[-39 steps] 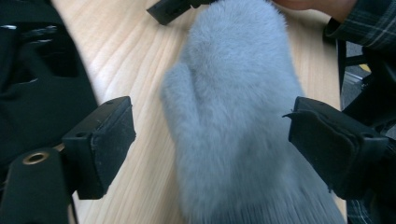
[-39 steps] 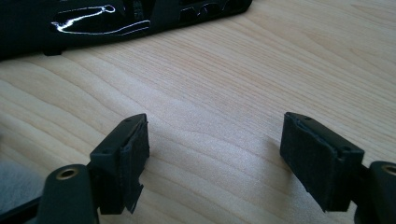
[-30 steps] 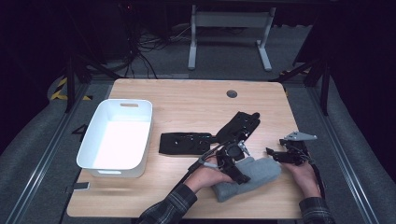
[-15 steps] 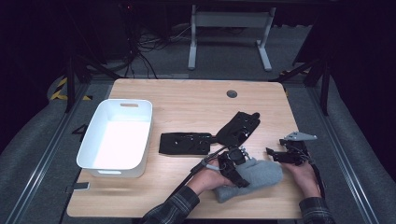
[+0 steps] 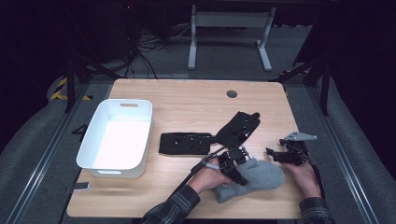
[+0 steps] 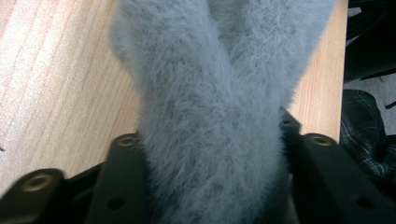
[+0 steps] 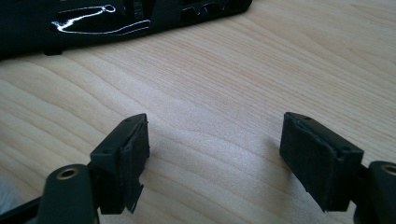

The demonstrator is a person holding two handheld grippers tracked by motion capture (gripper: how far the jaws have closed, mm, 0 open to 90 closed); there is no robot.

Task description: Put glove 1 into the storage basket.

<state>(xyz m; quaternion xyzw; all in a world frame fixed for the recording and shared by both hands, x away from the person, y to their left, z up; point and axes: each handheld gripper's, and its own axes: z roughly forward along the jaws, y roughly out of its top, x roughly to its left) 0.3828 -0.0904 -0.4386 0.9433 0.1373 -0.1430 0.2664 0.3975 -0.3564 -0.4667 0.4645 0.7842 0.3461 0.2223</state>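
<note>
A fluffy grey mitten lies near the table's front edge, right of centre. My left gripper is at its left end. In the left gripper view the grey mitten runs between the two black jaws, which have just been closing and now press into its fur on both sides; the left gripper is shut on it. My right gripper sits just right of the mitten, pointing left. In its own view the right gripper stands open over bare wood, with nothing between its pads.
Two flat black gloves lie mid-table: one black glove lies level, the other black glove is angled up to the right, and a black glove lies ahead of the right jaws. A white bin stands at the left. A round grommet is at the back.
The left gripper's jaws have narrowed onto the grey mitten's end. Both hands have stayed where they were, and the right gripper looks the same.
</note>
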